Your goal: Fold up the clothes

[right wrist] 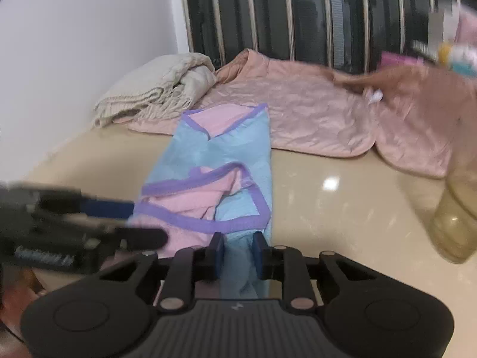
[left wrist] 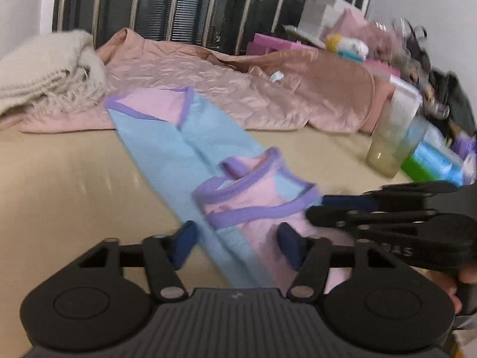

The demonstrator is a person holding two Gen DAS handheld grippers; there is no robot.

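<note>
A light blue and pink garment with purple trim (left wrist: 190,146) lies lengthwise on the beige table, also in the right wrist view (right wrist: 220,155). Its near end is bunched and lifted. My left gripper (left wrist: 235,240) is open, its fingers either side of the garment's near end. My right gripper (right wrist: 237,249) holds a fold of blue cloth between its nearly closed fingers; it shows from the side in the left wrist view (left wrist: 325,205), at the purple trim. The left gripper shows blurred in the right wrist view (right wrist: 128,208).
A pink quilted garment (left wrist: 226,80) and a cream knitted blanket (left wrist: 44,71) lie at the back of the table. A glass jar (left wrist: 393,137) and cluttered boxes stand at the right. Dark barred window behind.
</note>
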